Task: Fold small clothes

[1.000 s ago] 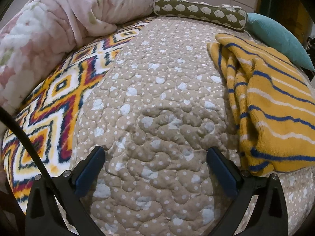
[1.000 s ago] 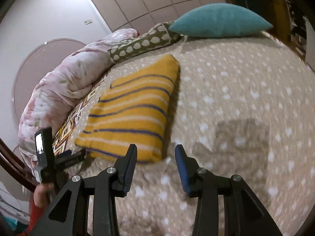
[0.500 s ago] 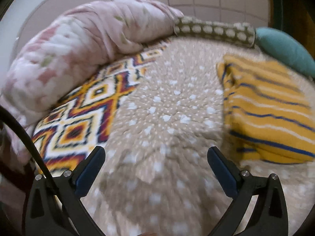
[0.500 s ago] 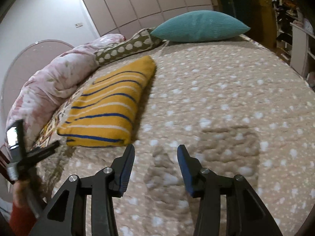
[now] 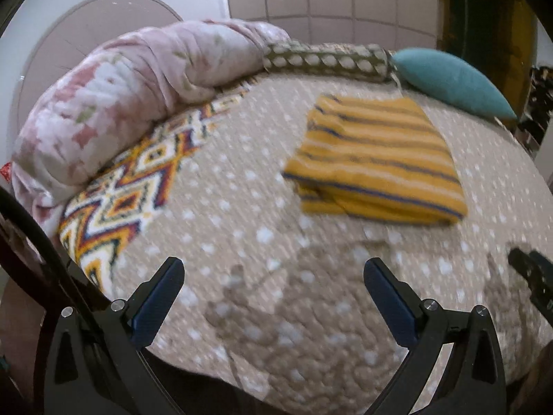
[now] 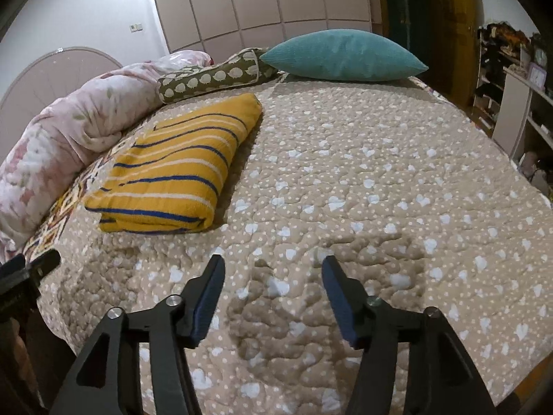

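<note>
The folded cloth (image 6: pixel 176 169), yellow with blue and white stripes, lies flat on the quilt (image 6: pixel 363 180) toward the left side of the bed, its thick folded edge facing me. It rests clear of both my tongs, with nothing touching it. My right tongs (image 6: pixel 273 276) hang above the near part of the quilt with the jaws spread wide and nothing between them. My left tongs (image 5: pixel 273 276) are also spread wide and empty, near the bed's front edge; that view is blurred, but the cloth (image 5: pixel 373 159) shows ahead and a little to the right. Left of the cloth a strip of zigzag blanket (image 5: pixel 138 186) lies on the bed, and beyond that a bunched pink duvet (image 5: pixel 131 97) runs along the side. Behind the cloth a long spotted bolster (image 6: pixel 214 79) lies across the head of the bed, touching a teal pillow (image 6: pixel 342 55) beside it. Pale panelled doors (image 6: pixel 262 0) stand behind the bed, and shelves (image 6: pixel 515 90) at far right.
</note>
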Demonstrator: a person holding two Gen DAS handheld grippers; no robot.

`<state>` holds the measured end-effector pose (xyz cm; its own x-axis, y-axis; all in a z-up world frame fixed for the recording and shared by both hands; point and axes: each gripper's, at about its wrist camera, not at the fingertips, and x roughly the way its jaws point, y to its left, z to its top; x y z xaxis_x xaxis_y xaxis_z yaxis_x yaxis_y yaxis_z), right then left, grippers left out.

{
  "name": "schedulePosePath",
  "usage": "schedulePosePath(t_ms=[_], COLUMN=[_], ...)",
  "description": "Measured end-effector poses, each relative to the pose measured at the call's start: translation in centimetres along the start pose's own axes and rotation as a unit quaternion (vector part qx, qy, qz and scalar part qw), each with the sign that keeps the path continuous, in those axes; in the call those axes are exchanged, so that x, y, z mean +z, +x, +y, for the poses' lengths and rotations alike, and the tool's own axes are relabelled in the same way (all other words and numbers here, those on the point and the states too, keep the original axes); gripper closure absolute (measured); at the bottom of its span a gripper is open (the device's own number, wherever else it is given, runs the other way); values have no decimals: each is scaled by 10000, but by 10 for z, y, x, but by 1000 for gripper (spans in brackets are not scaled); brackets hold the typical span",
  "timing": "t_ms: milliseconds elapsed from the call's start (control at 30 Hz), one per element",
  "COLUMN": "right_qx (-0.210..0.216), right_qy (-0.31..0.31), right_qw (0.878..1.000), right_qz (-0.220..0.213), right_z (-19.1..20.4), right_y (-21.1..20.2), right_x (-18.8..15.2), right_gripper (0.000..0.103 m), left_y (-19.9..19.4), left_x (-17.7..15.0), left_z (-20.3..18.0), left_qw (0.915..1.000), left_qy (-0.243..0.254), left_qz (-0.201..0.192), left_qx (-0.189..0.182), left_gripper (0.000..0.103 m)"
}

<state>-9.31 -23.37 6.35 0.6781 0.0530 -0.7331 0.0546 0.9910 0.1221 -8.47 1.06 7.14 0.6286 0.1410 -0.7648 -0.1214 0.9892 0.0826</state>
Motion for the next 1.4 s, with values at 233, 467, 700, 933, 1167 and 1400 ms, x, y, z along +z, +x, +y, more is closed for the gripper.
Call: schedulePosePath(t_ms=[233,467,700,933,1167,1400], right_qx=[-170,-222,-257,-308,-341,-352], right_qy=[-358,-550,-529,-362,-385,-383], right_qw=[9991,9979,9978,9982,9981,9980], right_qz=[147,277,307,358,349,359], right_z=[16,28,26,17,17,18], right_y=[10,18,21,26,27,30], right_x=[-10,-17,-18,-20,-23,-25], right_gripper=[39,39,38,38,35,34], left_y=[19,27,27,31,37,41], left_x=[-14,-19,-23,-28,-33,-36], left_z=[-13,-14,-24,-36,-39,-42], left_qw=[9990,9975,9964,9942,9930,9931], left_qy=[199,157,354,539,583,653], left_qz=[395,632,686,810,892,869], left_qx=[-61,-263,-362,-464,-502,-431], left_gripper=[0,0,0,0,0,0])
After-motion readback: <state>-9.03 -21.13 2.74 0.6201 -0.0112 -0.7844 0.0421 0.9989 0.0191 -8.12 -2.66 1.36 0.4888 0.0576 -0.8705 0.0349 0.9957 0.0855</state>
